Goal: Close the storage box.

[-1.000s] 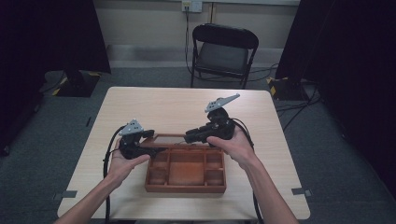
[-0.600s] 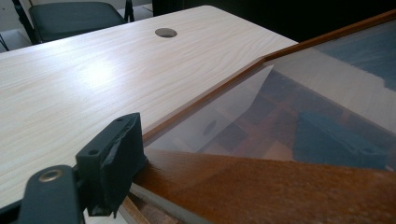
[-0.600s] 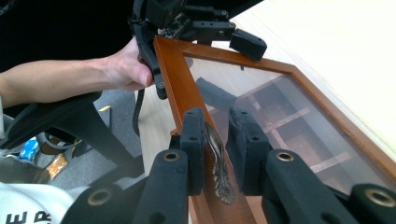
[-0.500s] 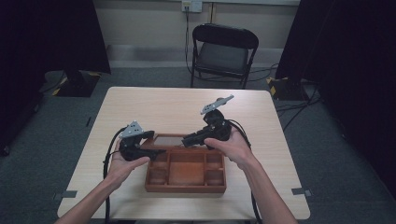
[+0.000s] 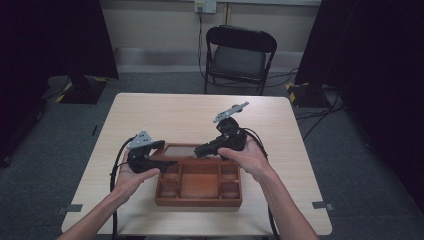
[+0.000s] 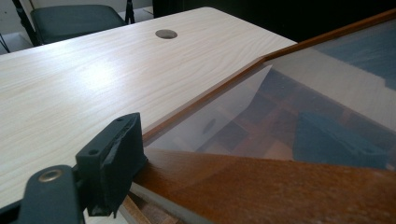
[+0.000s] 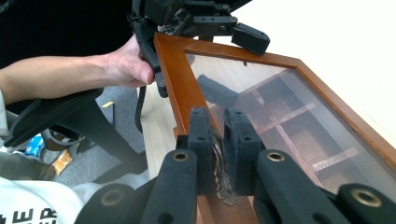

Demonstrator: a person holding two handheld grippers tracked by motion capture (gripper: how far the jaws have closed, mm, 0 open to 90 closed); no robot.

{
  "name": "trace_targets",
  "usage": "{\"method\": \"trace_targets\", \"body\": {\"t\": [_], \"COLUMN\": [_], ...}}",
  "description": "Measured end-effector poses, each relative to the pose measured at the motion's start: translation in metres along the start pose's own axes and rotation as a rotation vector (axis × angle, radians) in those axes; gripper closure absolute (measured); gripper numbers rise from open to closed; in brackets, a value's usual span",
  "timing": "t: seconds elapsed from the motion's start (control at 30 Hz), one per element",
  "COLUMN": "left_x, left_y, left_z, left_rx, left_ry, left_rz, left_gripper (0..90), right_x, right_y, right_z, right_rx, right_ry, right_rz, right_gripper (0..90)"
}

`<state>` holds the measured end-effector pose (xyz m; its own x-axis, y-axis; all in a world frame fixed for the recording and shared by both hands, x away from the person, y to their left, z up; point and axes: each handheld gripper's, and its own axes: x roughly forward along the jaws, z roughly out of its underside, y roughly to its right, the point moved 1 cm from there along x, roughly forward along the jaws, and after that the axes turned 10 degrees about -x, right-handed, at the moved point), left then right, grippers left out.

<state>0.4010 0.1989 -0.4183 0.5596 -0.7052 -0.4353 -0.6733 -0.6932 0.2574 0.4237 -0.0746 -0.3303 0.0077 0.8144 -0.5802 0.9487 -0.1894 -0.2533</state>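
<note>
Fingers (image 7: 201, 140) of the right gripper (image 7: 218, 154) are clamped together on a small ornate metal clasp (image 7: 220, 175) at the front rail of the glass lid (image 7: 280, 112), as the right gripper view shows; they have just been closing onto it. The left gripper (image 6: 112, 172) stands at the lid's wooden frame — one finger (image 6: 112, 168) lies against the outer edge of the frame, the other shows dimly through the glass. Whether these fingers actually press on the frame cannot be told.

In the high view the wooden compartment box (image 5: 198, 182) sits on the desk (image 5: 190, 112) near the person's edge, between the two hands. Its lid is raised at the far side, hinged open partway, with the left gripper (image 5: 142, 157) at its left end and the right gripper (image 5: 212, 147) at its front rail. The box's divided compartments are visible below and through the glass.

The left hand (image 5: 132, 175) and right hand (image 5: 250, 160) each grasp their gripper body — cables trail back towards the person. A folding chair (image 5: 240, 55) stands beyond the desk's far edge.
</note>
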Motion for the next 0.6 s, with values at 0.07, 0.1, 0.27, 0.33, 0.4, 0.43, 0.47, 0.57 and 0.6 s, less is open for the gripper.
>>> {"method": "trace_targets", "body": {"t": [0.07, 0.1, 0.27, 0.33, 0.4, 0.43, 0.47, 0.57, 0.6], "left_x": [-0.002, -0.003, -0.009, -0.012, -0.015, -0.018, -0.019, -0.023, -0.025], "left_y": [-0.001, -0.002, -0.005, -0.007, -0.009, -0.011, -0.012, -0.016, -0.017], "left_z": [0.0, 0.0, 0.002, 0.004, 0.006, 0.006, 0.006, 0.006, 0.006], "left_rx": [-0.013, -0.021, -0.004, -0.017, -0.029, -0.028, -0.039, -0.058, -0.055], "left_ry": [0.007, 0.009, 0.001, -0.017, -0.012, -0.012, -0.005, 0.006, -0.001], "left_rz": [0.0, 0.003, -0.026, -0.025, -0.034, -0.038, -0.037, -0.038, -0.041], "left_gripper": [17.5, 17.7, 17.6, 17.5, 17.8, 17.8, 17.8, 17.8, 17.8], "right_x": [0.0, 0.0, 0.0, -0.001, 0.0, 0.0, 0.0, 0.0, 0.0], "right_y": [0.0, 0.0, -0.001, 0.0, 0.0, 0.0, 0.0, -0.001, -0.001], "right_z": [0.0, 0.0, -0.001, 0.0, 0.0, -0.001, -0.001, 0.0, 0.0], "right_rx": [0.0, 0.0, -0.001, 0.002, 0.0, 0.0, -0.002, -0.006, -0.007], "right_ry": [0.0, 0.0, 0.0, 0.001, 0.002, 0.0, -0.001, -0.002, -0.003], "right_rz": [0.004, 0.007, 0.007, 0.004, 0.001, 0.003, 0.006, 0.003, 0.004], "right_gripper": [82.4, 82.3, 82.4, 82.4, 82.4, 82.4, 82.5, 82.4, 82.5]}}
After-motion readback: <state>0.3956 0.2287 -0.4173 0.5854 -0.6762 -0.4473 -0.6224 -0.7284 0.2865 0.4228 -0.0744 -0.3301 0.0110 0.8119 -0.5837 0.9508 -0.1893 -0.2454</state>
